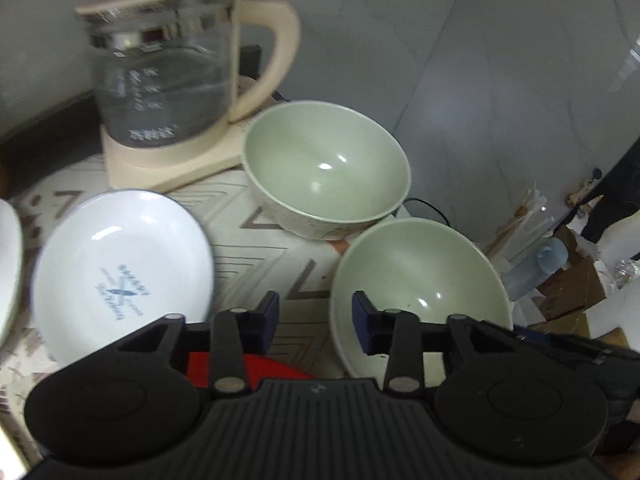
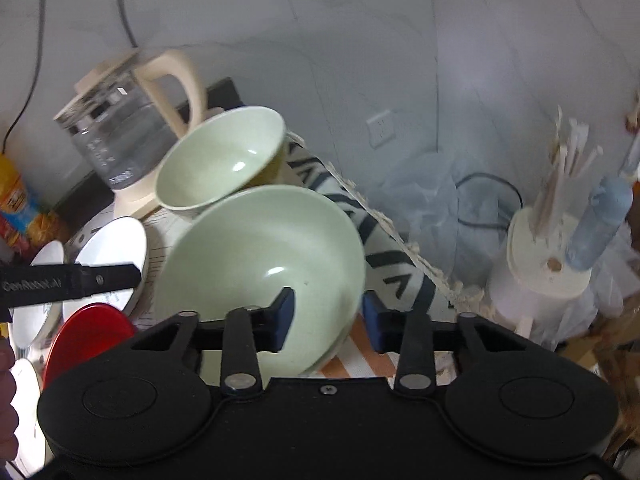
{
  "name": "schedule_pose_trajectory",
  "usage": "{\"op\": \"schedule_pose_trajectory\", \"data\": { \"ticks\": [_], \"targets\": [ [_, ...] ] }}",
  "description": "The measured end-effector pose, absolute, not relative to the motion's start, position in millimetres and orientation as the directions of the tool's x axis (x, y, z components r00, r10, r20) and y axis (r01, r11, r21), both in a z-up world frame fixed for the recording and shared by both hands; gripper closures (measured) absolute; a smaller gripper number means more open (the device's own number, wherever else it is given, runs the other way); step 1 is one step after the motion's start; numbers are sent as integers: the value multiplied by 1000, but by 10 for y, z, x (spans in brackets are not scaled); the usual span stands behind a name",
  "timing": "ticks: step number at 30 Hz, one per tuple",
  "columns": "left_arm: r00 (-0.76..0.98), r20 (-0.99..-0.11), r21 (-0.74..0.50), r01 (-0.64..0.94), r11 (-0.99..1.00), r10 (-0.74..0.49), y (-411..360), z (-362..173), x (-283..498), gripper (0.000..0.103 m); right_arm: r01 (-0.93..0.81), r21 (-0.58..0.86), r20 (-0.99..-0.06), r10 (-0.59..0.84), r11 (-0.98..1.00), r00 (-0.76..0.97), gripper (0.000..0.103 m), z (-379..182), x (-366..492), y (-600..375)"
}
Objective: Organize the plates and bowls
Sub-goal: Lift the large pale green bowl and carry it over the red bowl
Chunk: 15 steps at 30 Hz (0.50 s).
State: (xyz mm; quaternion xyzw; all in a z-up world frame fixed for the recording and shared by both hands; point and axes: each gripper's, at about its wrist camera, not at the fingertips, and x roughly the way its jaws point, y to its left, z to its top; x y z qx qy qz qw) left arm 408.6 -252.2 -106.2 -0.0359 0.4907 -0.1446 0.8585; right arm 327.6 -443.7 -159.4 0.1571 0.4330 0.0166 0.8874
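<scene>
Two pale green bowls stand on the patterned cloth: a far one (image 1: 326, 170) (image 2: 218, 164) by the kettle and a near one (image 1: 416, 284) (image 2: 260, 268) at the table's right edge. A white plate with a blue print (image 1: 120, 276) (image 2: 110, 256) lies to the left, and a red plate (image 1: 248, 364) (image 2: 88, 336) lies under my left gripper. My left gripper (image 1: 316, 320) is open, its right finger inside the near bowl's left rim. My right gripper (image 2: 328, 316) is open and straddles the near bowl's right rim without closing on it.
A glass kettle with a cream base (image 1: 168, 76) (image 2: 120, 136) stands at the back. Another white plate (image 1: 8, 264) (image 2: 36, 292) lies at the far left. Right of the table edge are a white holder with sticks (image 2: 548, 248), a blue bottle (image 2: 600, 224) and cardboard boxes (image 1: 572, 292).
</scene>
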Motion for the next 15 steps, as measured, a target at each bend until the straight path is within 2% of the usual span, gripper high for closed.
{"op": "schedule_pose_trajectory", "data": {
  "ticks": [2,7,15],
  "targets": [
    [453,-843,-207,225,952,-291,-2575,-1128,4142,76,111,290,-773,165,950,613,86,-1668,3304,-4446],
    [397,-871,-210,233,949,-291,-2643,-1297,4222,98,108,291,-763,163,951,625,90,-1767,3340,-4455],
    [417,-847,-263,211,942,-330,-2610,-1186,4183,98,135,308,-747,152,942,647,92,-1663,3339,-4515]
  ]
}}
